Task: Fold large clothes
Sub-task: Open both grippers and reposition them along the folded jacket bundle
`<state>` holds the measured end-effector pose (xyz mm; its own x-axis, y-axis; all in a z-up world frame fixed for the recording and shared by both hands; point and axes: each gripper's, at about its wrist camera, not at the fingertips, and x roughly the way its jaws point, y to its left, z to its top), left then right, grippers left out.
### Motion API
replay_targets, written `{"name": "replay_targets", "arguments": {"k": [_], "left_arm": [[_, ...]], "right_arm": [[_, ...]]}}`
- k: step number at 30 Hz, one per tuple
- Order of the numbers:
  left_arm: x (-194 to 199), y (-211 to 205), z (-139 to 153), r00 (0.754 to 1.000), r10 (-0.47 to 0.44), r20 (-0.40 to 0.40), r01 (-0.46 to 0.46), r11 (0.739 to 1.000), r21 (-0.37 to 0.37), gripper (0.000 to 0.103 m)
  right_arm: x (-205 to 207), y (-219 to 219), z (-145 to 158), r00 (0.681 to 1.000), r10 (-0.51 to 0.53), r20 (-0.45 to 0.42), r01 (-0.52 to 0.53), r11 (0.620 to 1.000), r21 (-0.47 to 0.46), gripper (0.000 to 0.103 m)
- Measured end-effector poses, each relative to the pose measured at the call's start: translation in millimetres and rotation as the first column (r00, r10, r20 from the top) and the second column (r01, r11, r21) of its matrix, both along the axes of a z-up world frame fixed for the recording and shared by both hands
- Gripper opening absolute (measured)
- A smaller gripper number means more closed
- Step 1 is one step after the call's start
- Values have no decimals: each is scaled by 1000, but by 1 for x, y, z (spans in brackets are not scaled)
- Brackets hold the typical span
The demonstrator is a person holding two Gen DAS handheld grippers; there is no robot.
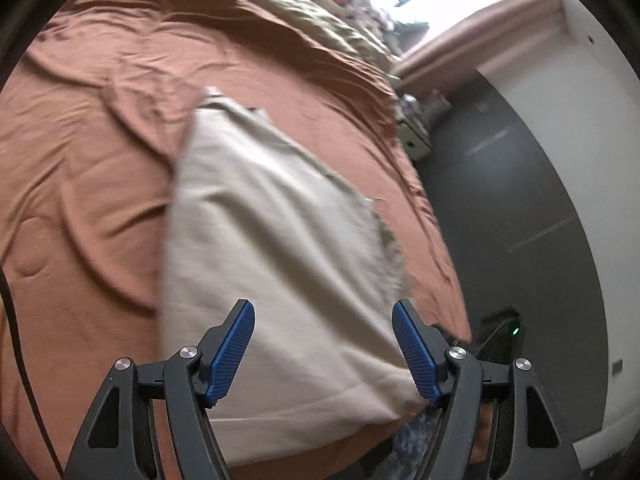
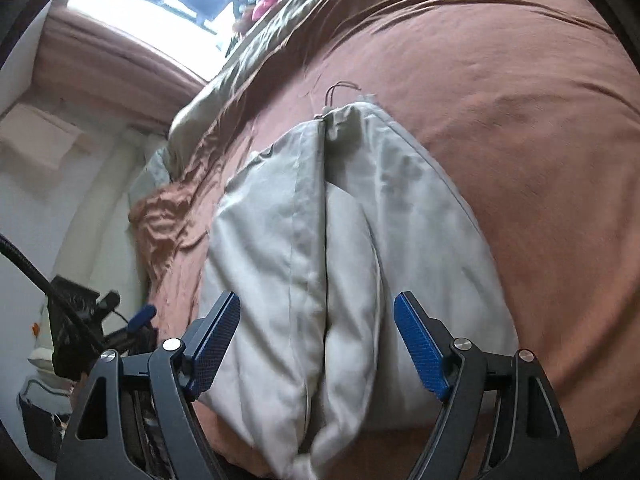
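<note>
From my left wrist, the picture is smeared with motion blur, so the weave and seams of the beige garment (image 1: pixel 280 248) are hard to read, and its near end slips out of sight behind my own finger frames. My left gripper (image 1: pixel 324 350) stands released, its blue pads (image 1: pixel 234 354) wide apart with nothing pinched, the cloth lying below and beyond them. The garment lies folded on the rust-brown bedspread (image 1: pixel 100 168), its long axis running from my fingers up and leftward to a narrow far end. Its right edge is ragged and sits close to the bed's side, where the grey floor (image 1: pixel 520 208) drops away; to the left lies broad open bedspread.

From my right wrist, the same garment (image 2: pixel 360 240) shows a dark central seam running straight away from me, with cords poking out at the far tip; its near end bunches and is cut off at the bottom of the frame. My right gripper (image 2: pixel 318 348) is likewise let go, jaws spread, holding nothing. Free bedspread (image 2: pixel 540 140) stretches to the right; the left edge falls toward clutter and a black cable (image 2: pixel 44 280)
</note>
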<state>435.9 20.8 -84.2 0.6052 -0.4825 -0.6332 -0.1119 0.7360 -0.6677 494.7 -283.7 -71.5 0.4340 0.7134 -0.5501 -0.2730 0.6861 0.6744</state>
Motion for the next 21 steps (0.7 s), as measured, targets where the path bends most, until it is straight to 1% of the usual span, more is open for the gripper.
{"name": "replay_targets", "arguments": {"k": [1,2,3,4,6,9,11,12,13,14,15,16,17,18,19,20,21], "left_arm": [[-2,7,-6,1000,15,-13,-15,1000,5,72],[-4,12,-12,1000,24,-21,-23,1000,6,72],[-6,20,-20,999,37,-33,-36,999,6,72],[-8,27,-26,998,48,-43,-48,999,5,72],[-11,39,-37,996,70,-61,-70,998,-2,72],[-11,50,-59,991,96,-96,-98,995,-12,72],[-12,53,-69,989,96,-113,-99,995,-18,72],[-11,52,-77,988,93,-126,-97,995,-24,72],[-10,52,-82,987,90,-133,-94,995,-29,72],[-9,51,-87,986,84,-142,-90,995,-35,72],[-8,49,-92,985,77,-152,-84,996,-39,72],[-7,46,-97,984,69,-161,-77,996,-42,72],[-7,45,-100,984,62,-165,-70,997,-44,71],[-6,41,-103,984,48,-170,-56,997,-47,69],[-6,39,-105,984,37,-173,-46,998,-50,63],[-5,37,-107,984,31,-174,-41,998,-53,60],[-5,34,-107,985,23,-174,-34,998,-61,51]], "right_arm": [[0,0,0,1000,0,0,0,1000,0,78],[16,7,5,1000,16,-16,-16,999,-31,78],[25,10,7,1000,10,-23,-11,998,-56,78],[25,10,7,1000,10,-23,-11,998,-56,78],[38,18,9,999,27,-35,-30,997,-71,78],[65,34,10,995,65,-77,-72,993,-88,78],[78,44,9,987,108,-117,-116,991,-64,78],[87,49,7,979,133,-151,-141,989,-40,78],[87,49,7,979,133,-151,-141,989,-40,78],[103,52,2,969,150,-195,-158,987,-27,78],[103,52,2,969,150,-195,-158,987,-27,78],[121,52,-1,957,168,-237,-172,985,6,78],[121,52,-1,957,168,-237,-172,985,6,76],[127,51,-1,952,171,-252,-172,985,17,64],[135,47,-2,948,162,-273,-167,986,6,48],[136,43,-2,949,161,-273,-168,986,-3,40],[135,42,-1,948,173,-266,-178,984,9,25]]}}
